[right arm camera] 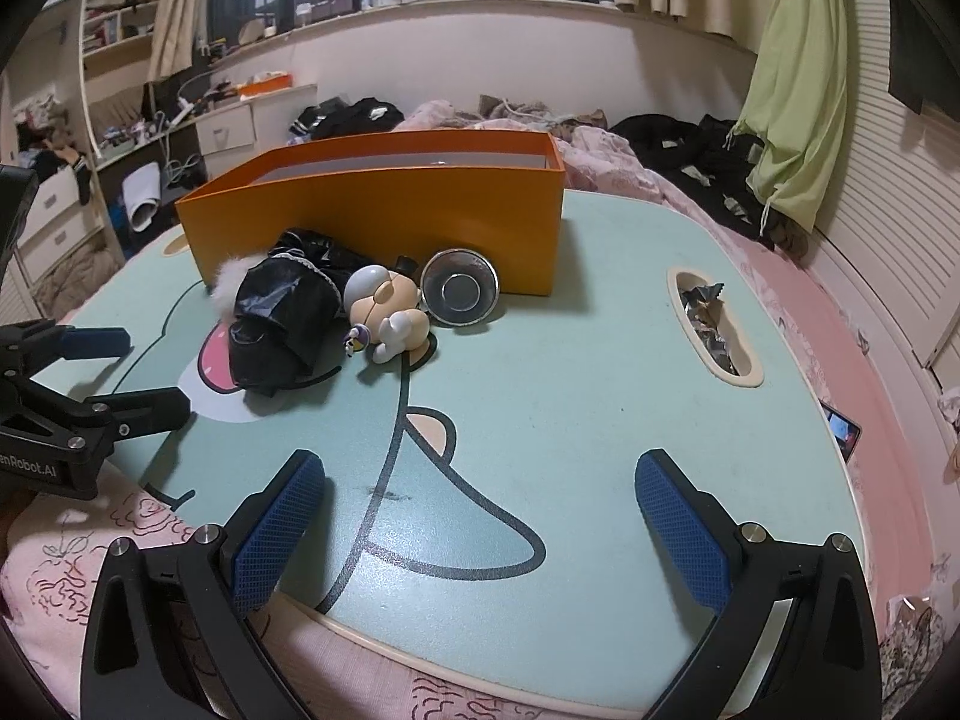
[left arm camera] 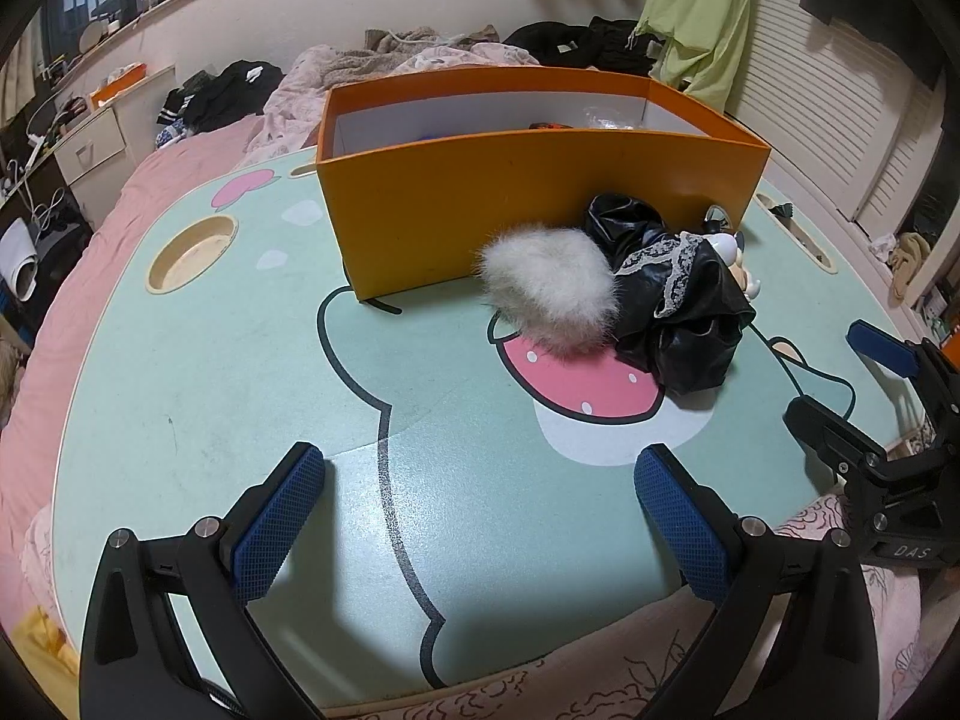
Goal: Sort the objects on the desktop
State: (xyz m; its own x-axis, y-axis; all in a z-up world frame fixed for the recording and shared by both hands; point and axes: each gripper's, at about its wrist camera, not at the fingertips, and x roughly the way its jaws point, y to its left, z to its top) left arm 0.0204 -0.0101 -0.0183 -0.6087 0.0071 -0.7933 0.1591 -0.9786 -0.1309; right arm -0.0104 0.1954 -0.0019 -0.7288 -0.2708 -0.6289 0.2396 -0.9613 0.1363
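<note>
A small heap of things lies against the near wall of the orange box (left arm camera: 540, 204): a white fur puff (left arm camera: 549, 294), a crumpled black lace-trimmed cloth (left arm camera: 684, 312), a little cartoon figurine (right arm camera: 387, 315) and a round metal dish (right arm camera: 459, 294) leaning on the box wall. The box stands toward the far side of the mint-green bench (left arm camera: 240, 372), its top open. Bare surface spreads wide between the heap and the near edge, and to the box's left as far as the round cup recess (left arm camera: 191, 253). An oblong slot (right arm camera: 714, 324) near the right rim holds crumpled wrappers. The left gripper (left arm camera: 480, 522) and right gripper (right arm camera: 480, 525) hover over the near edge, jaws released wide, nothing between them.
</note>
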